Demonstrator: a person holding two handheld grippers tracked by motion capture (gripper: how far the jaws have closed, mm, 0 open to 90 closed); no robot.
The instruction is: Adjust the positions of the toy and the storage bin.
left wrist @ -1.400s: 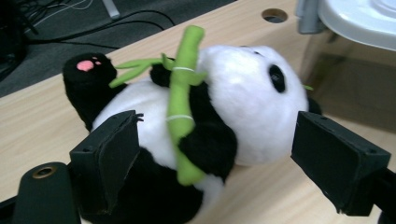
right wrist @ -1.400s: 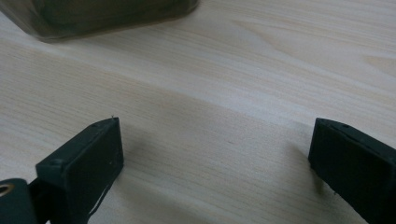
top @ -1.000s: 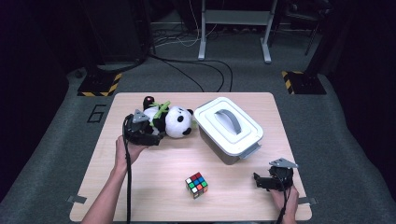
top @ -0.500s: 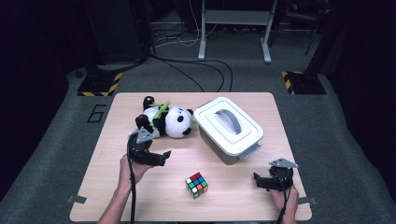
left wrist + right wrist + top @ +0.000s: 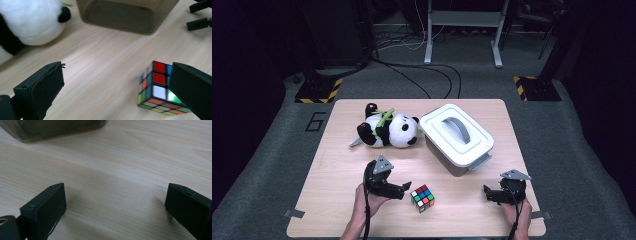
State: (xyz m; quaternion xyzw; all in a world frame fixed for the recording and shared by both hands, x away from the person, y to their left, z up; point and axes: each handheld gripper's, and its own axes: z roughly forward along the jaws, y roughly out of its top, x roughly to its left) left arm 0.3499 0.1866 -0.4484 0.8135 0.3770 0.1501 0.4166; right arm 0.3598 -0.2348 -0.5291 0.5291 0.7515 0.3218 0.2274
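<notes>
On the near half of the bench (image 5: 337, 165), left tool (image 5: 404, 189) low, jaws spread wide, tips pointing at the Rubik's cube (image 5: 423, 198) just beside them. They have just been opening, nothing between them. In the left gripper view, the cube (image 5: 160, 87) sits at the inner face of one jaw, partly behind it; contact unclear. Right tool (image 5: 488, 194) near the front right corner, jaws wide apart over bare wood. Plush panda (image 5: 387, 130) lies farther back, touching the lidded white container (image 5: 457, 137).
</notes>
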